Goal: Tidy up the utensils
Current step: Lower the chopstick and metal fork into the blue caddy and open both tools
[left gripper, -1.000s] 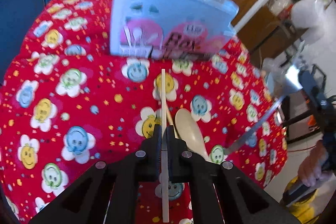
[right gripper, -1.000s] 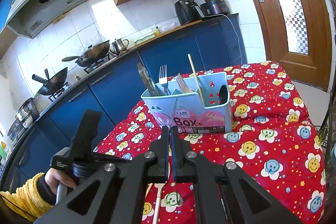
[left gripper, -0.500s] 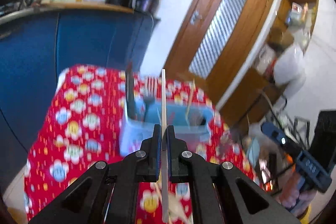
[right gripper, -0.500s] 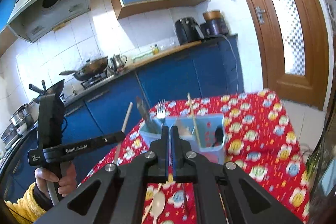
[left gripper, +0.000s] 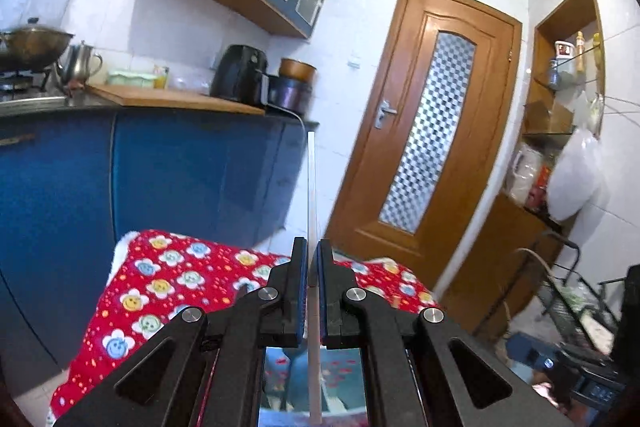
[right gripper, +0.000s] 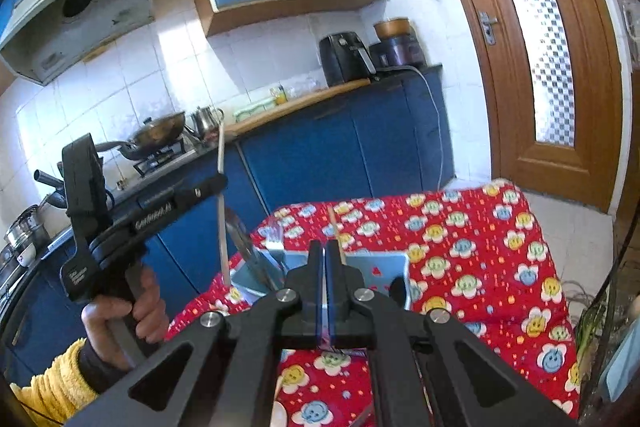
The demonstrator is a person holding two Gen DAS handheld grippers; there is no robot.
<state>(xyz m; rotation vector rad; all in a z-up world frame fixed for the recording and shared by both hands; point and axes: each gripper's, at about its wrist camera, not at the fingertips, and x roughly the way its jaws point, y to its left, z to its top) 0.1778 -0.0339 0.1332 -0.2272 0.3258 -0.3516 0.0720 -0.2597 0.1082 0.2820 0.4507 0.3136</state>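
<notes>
Left wrist: pale, slim, upright chopstick [left gripper: 311, 211]

The left claw [left gripper: 313, 263] is raised level, pinching a chopstick [left gripper: 312, 187] upright, while the right claw [right gripper: 324, 263] looks closed, apparently on nothing.

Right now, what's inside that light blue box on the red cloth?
In the blue box: a knife, a fork and a wooden chopstick stand upright. The right tongs cover its middle and bottom, so anything else there stays hidden.
</notes>
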